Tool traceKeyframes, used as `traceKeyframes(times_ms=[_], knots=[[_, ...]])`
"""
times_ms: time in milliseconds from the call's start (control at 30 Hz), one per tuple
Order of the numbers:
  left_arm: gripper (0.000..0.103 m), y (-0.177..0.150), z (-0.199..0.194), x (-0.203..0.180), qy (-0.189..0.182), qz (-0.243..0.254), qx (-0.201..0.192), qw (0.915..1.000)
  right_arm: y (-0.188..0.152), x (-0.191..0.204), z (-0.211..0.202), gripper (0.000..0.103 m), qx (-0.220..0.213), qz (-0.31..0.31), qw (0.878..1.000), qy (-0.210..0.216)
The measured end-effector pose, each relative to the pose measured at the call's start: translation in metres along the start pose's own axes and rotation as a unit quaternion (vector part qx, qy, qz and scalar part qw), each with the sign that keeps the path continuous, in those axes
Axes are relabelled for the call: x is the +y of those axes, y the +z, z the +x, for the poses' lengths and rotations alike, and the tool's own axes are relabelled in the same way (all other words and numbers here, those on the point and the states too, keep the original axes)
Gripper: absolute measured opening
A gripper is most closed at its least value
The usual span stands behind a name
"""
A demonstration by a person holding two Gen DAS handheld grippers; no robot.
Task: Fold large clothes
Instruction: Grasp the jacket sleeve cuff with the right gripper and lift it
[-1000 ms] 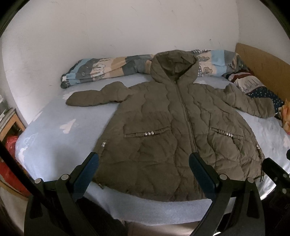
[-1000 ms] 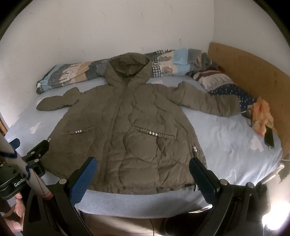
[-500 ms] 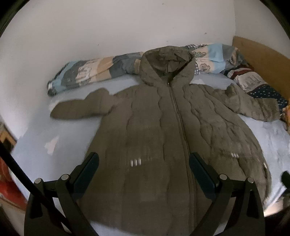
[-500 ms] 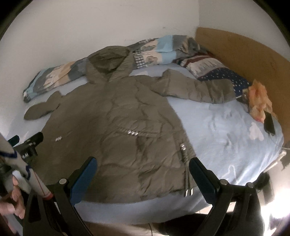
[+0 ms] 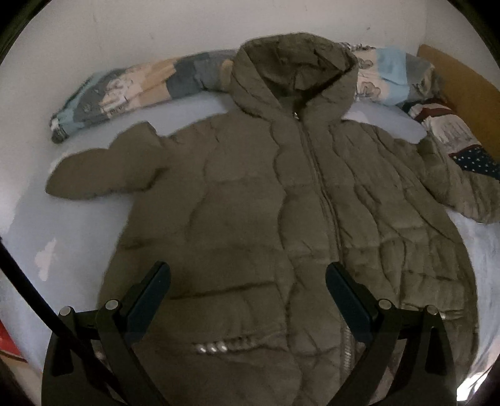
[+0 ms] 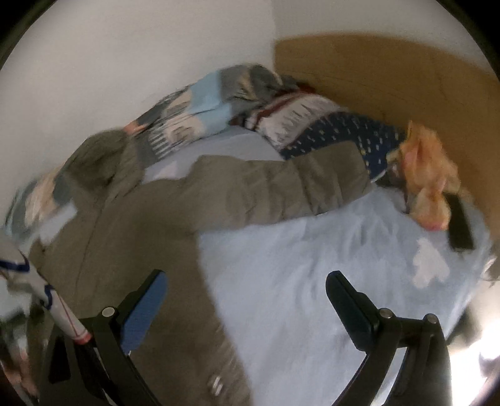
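While the left wrist view looks along the left gripper (image 5: 248, 289), it shows one olive hooded coat (image 5: 281, 218) spread flat on one bed (image 5: 62, 243), zipped front up, with two sleeves stretched out to the left and to the right. The two fingers (image 5: 150, 290) stand wide apart and hold nothing; they hang over the near part of the coat, with its zipper between them, closer to the right finger. One row of shiny studs (image 5: 212, 347) marks a pocket near the left finger. The hood lies far, against one rolled patterned quilt (image 5: 125, 87) by the white wall (image 5: 125, 28). A pale blue sheet with white shapes covers the bed.

In the right wrist view, which is blurred, the right gripper (image 6: 245, 292) is also spread wide and empty. Its left finger (image 6: 143, 309) is over the right side of the coat (image 6: 140, 250), and its right finger is over bare sheet (image 6: 297, 265). One sleeve (image 6: 281, 187) reaches to the far right, toward one pillow (image 6: 328, 125), one orange cloth (image 6: 428, 175) and one dark flat object (image 6: 459, 225). A brown headboard (image 6: 406, 75) stands behind them.
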State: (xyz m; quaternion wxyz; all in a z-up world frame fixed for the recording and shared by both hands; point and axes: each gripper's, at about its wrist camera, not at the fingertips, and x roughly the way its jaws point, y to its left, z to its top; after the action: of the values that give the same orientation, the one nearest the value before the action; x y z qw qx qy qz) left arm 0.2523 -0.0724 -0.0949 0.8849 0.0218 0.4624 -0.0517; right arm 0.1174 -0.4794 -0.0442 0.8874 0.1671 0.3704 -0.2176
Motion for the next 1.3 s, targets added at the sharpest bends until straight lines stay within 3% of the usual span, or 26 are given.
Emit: traceKeyframes(times_ms=[200, 333, 433, 600, 667, 800, 867, 933, 1100, 1300], knots=[[0.099, 0.008, 0.011, 0.003, 0.004, -0.006, 0.004, 1.0, 0.049, -0.104, 0.07, 0.102, -0.002, 0.164, 0.986, 0.023], [0.099, 0.007, 0.022, 0.004, 0.011, -0.001, 0.012, 0.9999, 0.075, -0.157, 0.091, 0.091, -0.033, 0.243, 0.969, 0.032], [0.099, 0.006, 0.026, 0.004, 0.015, 0.005, 0.016, 0.9998, 0.086, -0.185, 0.106, 0.079, -0.039, 0.28, 0.959, 0.039], [0.099, 0.006, 0.032, 0.002, 0.008, 0.01, 0.015, 0.9998, 0.107, -0.209, 0.14, 0.074, -0.036, 0.299, 0.953, 0.037], [0.099, 0.007, 0.033, -0.001, 0.005, 0.018, 0.012, 0.9998, 0.111, -0.216, 0.153, 0.065, -0.031, 0.296, 0.954, 0.028], [0.099, 0.006, 0.036, -0.007, 0.003, 0.032, 0.009, 0.9994, 0.121, -0.219, 0.171, 0.043, -0.028, 0.29, 0.955, 0.05], [0.099, 0.007, 0.037, -0.008, 0.004, 0.032, 0.01, 0.9994, 0.125, -0.214, 0.165, 0.024, -0.044, 0.28, 0.958, 0.048], [0.099, 0.007, 0.035, -0.008, 0.002, 0.028, 0.006, 0.9996, 0.131, -0.208, 0.155, 0.019, -0.056, 0.274, 0.959, 0.041], [0.099, 0.005, 0.027, -0.004, 0.005, 0.022, -0.009, 0.9997, 0.161, -0.167, 0.104, 0.018, -0.113, 0.228, 0.966, 0.041], [0.099, 0.011, 0.014, 0.006, 0.011, 0.008, -0.034, 0.9993, 0.192, -0.099, 0.033, 0.017, -0.18, 0.19, 0.96, 0.096]])
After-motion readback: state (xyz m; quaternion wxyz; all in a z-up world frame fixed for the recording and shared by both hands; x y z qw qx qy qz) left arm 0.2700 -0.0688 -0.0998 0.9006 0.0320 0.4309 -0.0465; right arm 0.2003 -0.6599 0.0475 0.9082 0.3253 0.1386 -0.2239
